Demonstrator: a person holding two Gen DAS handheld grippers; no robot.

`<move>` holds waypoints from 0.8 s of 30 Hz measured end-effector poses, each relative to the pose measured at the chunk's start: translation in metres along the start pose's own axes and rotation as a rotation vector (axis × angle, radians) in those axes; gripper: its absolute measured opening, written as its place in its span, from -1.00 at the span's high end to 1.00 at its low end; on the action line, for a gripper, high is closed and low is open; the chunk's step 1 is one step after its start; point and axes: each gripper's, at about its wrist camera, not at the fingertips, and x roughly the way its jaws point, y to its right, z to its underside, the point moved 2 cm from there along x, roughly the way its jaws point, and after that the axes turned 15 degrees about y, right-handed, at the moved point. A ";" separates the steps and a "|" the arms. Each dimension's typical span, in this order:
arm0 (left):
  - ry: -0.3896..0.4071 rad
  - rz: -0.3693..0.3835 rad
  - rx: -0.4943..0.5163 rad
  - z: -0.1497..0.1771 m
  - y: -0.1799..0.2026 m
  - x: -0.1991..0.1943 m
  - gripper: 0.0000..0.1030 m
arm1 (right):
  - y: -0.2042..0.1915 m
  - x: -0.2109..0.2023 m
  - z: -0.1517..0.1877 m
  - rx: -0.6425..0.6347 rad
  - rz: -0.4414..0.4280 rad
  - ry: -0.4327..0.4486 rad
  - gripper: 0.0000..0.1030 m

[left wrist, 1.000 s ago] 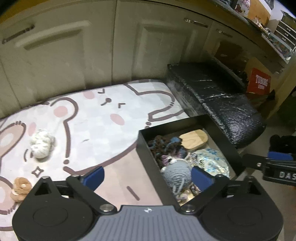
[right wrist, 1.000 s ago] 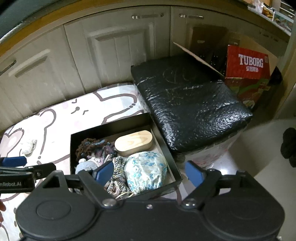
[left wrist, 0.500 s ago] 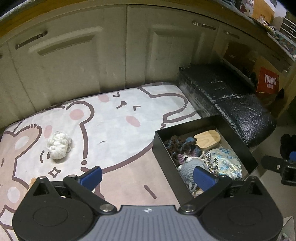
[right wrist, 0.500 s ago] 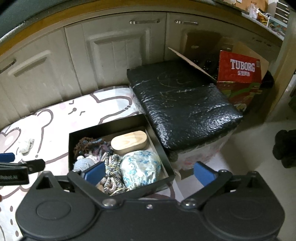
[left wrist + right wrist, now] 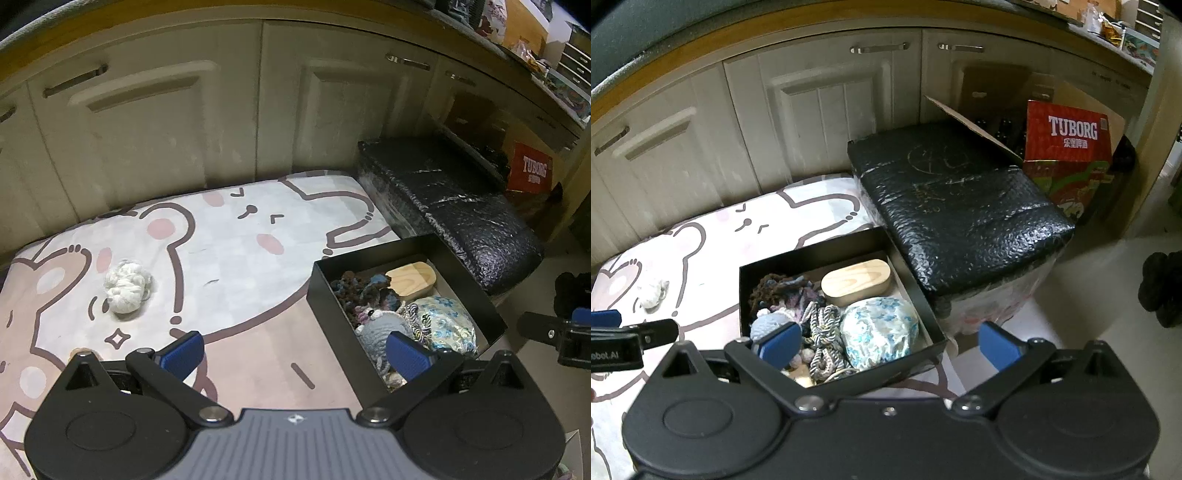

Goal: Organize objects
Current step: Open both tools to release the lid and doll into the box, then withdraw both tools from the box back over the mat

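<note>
While both sets of jaws are standing wide apart with nothing between them, most of the sorting is looking finished. The right gripper (image 5: 888,341) is hanging just above the near edge of the box (image 5: 849,238); its jaws have just been opening, and nothing is lying between the pads. Directly beyond those jaws the floral pouch (image 5: 879,332) is sitting in the box's near right corner, the braided cord (image 5: 823,332) is lying beside it, the grey knitted toy (image 5: 768,325) is showing behind the left pad, and farther in the dark yarn (image 5: 779,291) and the wooden case (image 5: 855,282) are filling the back of the box.

The left gripper (image 5: 293,354) is hovering over the mat (image 5: 229,258), jaws spread and empty, with the box off to the right of its right pad. Just by its left linkage a small tan thing (image 5: 79,350) is peeking out, mostly hidden, so I cannot tell what it is. Farther ahead and left of the jaws, the white yarn ball (image 5: 125,286) is lying alone on the mat, well apart from the box.

By my reading, five items are already lying in the box and two are remaining outside it: the white ball and the half-hidden tan piece. The left gripper seems the better placed to reach them.
</note>
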 end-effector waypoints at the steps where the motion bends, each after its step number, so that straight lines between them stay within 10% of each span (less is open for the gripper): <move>1: 0.001 -0.001 -0.002 0.000 -0.001 -0.002 -1.00 | -0.001 0.000 0.000 -0.001 -0.001 -0.001 -1.00; 24: 0.048 -0.109 -0.051 0.004 -0.088 -0.046 -1.00 | -0.092 -0.008 -0.004 -0.078 -0.138 0.032 -1.00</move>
